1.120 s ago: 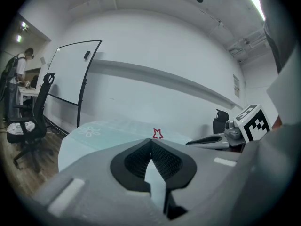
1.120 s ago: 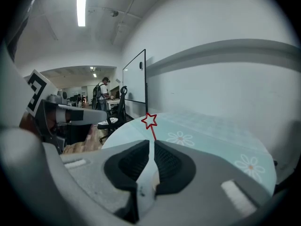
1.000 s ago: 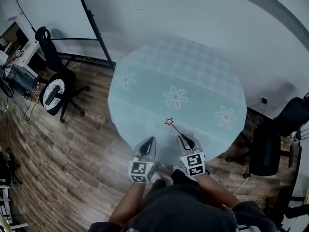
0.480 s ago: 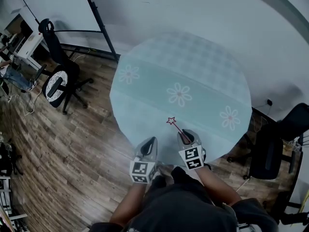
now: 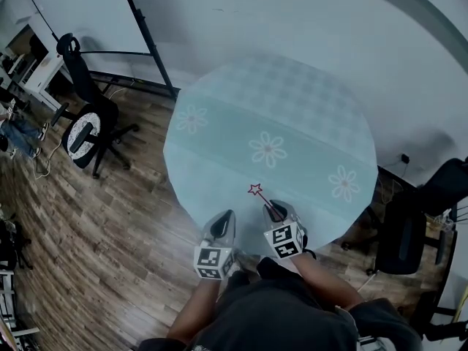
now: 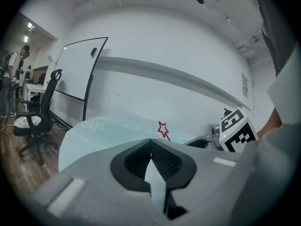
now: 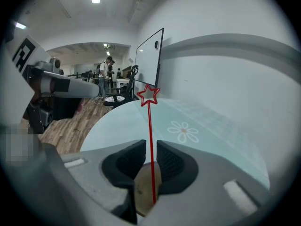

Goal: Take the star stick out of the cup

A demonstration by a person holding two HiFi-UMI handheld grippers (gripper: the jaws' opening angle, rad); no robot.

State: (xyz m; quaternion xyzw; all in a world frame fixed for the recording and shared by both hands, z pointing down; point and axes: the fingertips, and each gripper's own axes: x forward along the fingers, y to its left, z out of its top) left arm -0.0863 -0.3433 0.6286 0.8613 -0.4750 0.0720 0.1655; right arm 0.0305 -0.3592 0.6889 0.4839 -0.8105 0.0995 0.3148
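Observation:
The star stick (image 5: 263, 200) is a thin red rod with an outlined red star at its tip. It slants up from my right gripper (image 5: 276, 210) over the near edge of the round teal table (image 5: 292, 108). In the right gripper view the rod (image 7: 150, 126) runs straight up between the two dark pads of the right gripper (image 7: 150, 149), which is shut on it. A tan rounded shape sits behind the jaws; I cannot tell what it is. My left gripper (image 5: 223, 222) hovers beside it to the left, shut and empty (image 6: 151, 142), with the star (image 6: 163, 129) just beyond. No cup shows in any view.
The tablecloth carries white flower prints (image 5: 268, 150). A black office chair (image 5: 86, 126) stands on the wood floor at the left, and another chair (image 5: 431, 196) at the right. A whiteboard on a stand (image 5: 73, 13) is at the back left. People (image 6: 11, 79) stand far off.
The head view swayed slightly. Both grippers and the stick keep their places at the table's near edge.

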